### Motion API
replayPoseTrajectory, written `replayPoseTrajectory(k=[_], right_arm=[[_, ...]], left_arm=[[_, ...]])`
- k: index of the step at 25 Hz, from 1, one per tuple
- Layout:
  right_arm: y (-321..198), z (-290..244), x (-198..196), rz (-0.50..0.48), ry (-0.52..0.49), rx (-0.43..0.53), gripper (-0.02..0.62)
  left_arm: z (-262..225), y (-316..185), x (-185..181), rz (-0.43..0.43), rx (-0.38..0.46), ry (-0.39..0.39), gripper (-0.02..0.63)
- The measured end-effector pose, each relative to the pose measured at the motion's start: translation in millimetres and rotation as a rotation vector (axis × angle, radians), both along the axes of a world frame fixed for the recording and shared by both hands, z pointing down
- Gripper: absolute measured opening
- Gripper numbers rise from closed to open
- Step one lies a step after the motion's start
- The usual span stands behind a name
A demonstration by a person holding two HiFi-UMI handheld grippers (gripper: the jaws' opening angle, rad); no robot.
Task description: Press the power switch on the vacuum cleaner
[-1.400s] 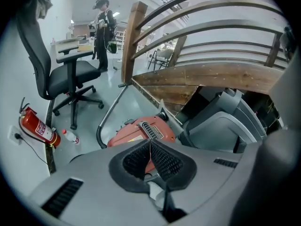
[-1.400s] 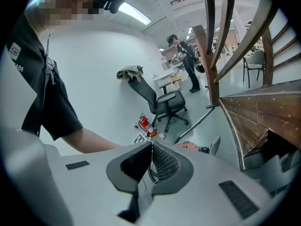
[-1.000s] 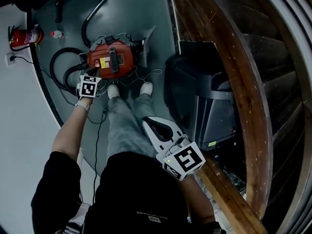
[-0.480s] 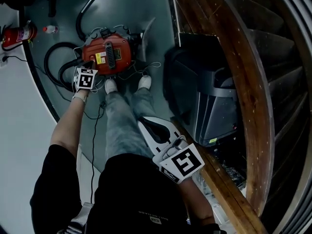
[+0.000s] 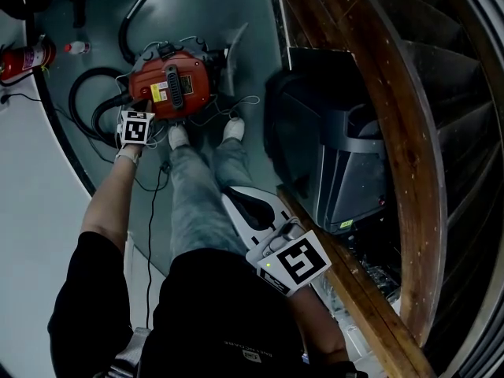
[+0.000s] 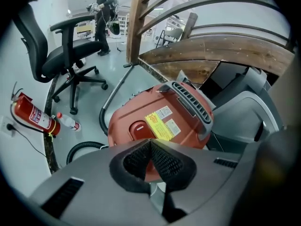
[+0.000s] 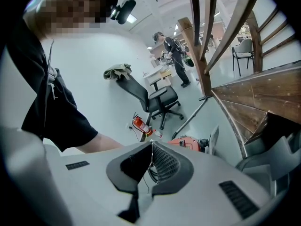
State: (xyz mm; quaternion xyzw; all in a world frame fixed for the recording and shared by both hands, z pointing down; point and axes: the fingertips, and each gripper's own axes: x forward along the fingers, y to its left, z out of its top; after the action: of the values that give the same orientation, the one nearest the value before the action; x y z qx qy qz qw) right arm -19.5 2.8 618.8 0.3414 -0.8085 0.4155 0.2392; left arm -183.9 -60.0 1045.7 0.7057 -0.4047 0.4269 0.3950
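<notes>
We hold the left gripper [image 6: 150, 141] low, jaws pressed together like one blunt poker, just short of the power switch [image 6: 138, 129] on the floor-standing vacuum cleaner [image 5: 173, 85], while the right gripper [image 7: 151, 145], jaws also together, idles near us.

Grey floor [image 5: 197, 22] is carrying a red vacuum [image 5: 173, 85], with a black hose [image 6: 81, 144] coiling beside it toward the wall edge. Extinguisher [image 5: 24, 60] is leaning at that edge, bottle [image 5: 75, 47] lying alongside. Chair [image 6: 66, 55] is standing farther back. Shoes [image 5: 179, 137] are standing just beside the vacuum.
</notes>
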Motion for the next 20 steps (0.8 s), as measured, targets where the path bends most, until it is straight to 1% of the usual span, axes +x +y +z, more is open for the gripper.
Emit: replayPoseTrajectory(k=[5,10,13,17,20], right_arm=[[2.9,-2.3,0.3,0.004,-0.004,0.006,0.026],[8.4,-16.9,2.1,0.006,-0.012,0.03,0.026],[9.8,-29.1,7.1,0.005,-0.009,0.052,0.026],[9.6,-49.6,16.1,0.012,-0.018,0.096,0.026],[11.4,-65.2,24.7,0.031,-0.023,0.127,0.026]], left_arm=[[-2.2,0.3,-0.3,-0.029,-0.011,-0.017,0.014],[-28.6,0.5,10.8,-0.021,0.01,0.0,0.014],[-54.9,1.6,24.4,0.001,0.036,0.04,0.014],[-100.2,2.2,48.3,0.059,0.091,0.094,0.014],[-137.2,6.7,66.0,0.093,0.116,0.137,0.014]])
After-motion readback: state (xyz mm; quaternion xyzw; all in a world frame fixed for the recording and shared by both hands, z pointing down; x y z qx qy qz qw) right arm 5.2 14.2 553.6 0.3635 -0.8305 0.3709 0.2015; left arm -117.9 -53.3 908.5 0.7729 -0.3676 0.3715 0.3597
